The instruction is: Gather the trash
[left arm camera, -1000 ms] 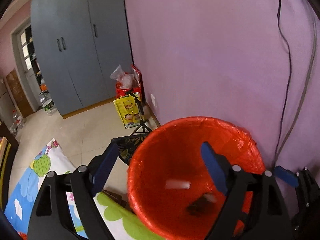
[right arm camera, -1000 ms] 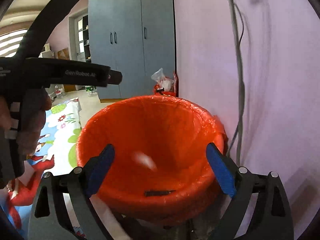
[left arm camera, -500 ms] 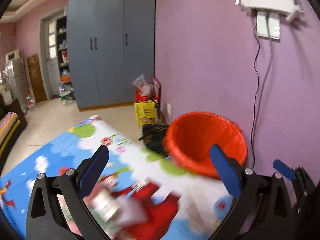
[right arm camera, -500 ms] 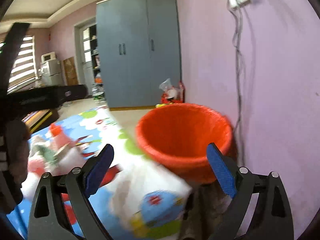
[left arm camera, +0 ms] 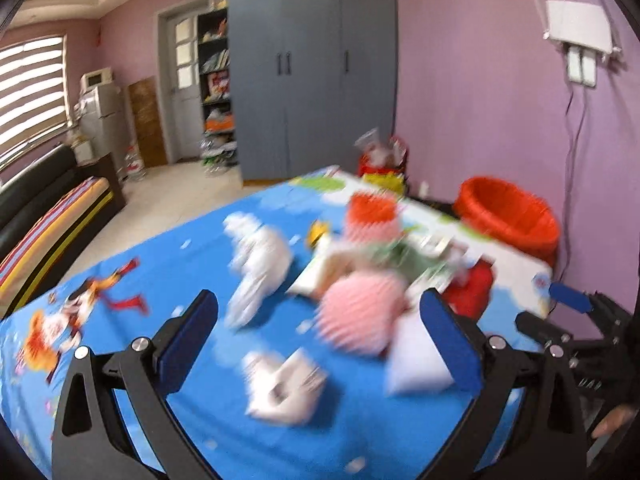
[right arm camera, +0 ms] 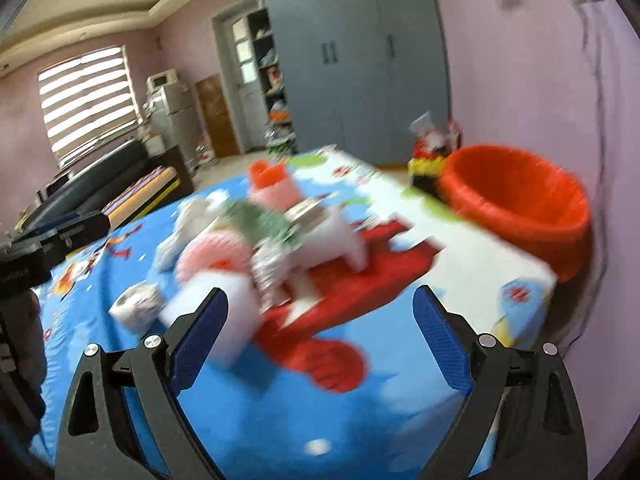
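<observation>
Motion blur softens both views. A pile of trash lies on the table's blue cartoon cloth (left arm camera: pixel 160 264): a pink foam net (left arm camera: pixel 360 316), crumpled white paper (left arm camera: pixel 260 264), a white wrapper (left arm camera: pixel 284 388) and a white piece (left arm camera: pixel 412 364). My left gripper (left arm camera: pixel 320 340) hovers open over the pile, holding nothing. In the right wrist view the pile shows the pink foam net (right arm camera: pixel 212 256), white paper (right arm camera: pixel 332 240) and a green wrapper (right arm camera: pixel 260 220). My right gripper (right arm camera: pixel 320 336) is open and holds nothing. The orange bin (left arm camera: pixel 508 216) (right arm camera: pixel 516 200) stands beyond the table's far right corner.
A purple wall (left arm camera: pixel 480 100) with hanging cables runs along the right behind the bin. A grey wardrobe (left arm camera: pixel 312 72) stands at the back and a dark sofa (left arm camera: pixel 36 208) at the left. Bags (left arm camera: pixel 380 160) sit on the floor by the wardrobe.
Both grippers have drawn back from right above the orange bin, where a white piece was dropping in, to over the table's trash pile. The left jaws stand slightly wider.
</observation>
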Tool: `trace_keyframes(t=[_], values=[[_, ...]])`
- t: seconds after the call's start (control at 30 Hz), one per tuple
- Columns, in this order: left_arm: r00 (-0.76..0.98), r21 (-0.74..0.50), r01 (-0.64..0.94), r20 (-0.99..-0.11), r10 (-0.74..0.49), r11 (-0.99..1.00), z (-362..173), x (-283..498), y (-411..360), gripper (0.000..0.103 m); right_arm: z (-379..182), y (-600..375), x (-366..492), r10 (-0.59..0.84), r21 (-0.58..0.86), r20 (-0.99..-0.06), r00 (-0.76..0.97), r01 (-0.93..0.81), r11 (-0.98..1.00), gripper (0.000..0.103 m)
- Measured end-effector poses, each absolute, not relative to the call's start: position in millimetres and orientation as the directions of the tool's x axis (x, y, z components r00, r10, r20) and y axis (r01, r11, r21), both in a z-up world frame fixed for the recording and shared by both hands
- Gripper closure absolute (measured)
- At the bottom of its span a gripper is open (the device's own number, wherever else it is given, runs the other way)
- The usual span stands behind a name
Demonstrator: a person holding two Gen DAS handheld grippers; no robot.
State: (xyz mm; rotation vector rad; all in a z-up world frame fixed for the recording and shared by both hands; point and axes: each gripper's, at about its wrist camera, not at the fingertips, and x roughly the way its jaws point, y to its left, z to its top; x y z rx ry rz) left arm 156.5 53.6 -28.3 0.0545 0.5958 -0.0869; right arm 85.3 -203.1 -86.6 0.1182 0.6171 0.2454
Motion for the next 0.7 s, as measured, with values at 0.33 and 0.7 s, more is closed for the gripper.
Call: trace_keyframes(t=[0.33, 0.7], values=[[0.778, 0.036, 0.059, -0.628, -0.024, 0.998, -79, 150, 89, 0.005, -110, -137, 88, 0.315, 0.169, -0.631, 0.709, -0.271, 0.948, 0.016], [0.780, 0.036, 0.020, -0.626, 0.007, 0.999, -78, 142, 112, 0.006, -125, -88, 109, 0.240, 0.063, -0.668, 0.705, -0.267, 0.962, 0.027]])
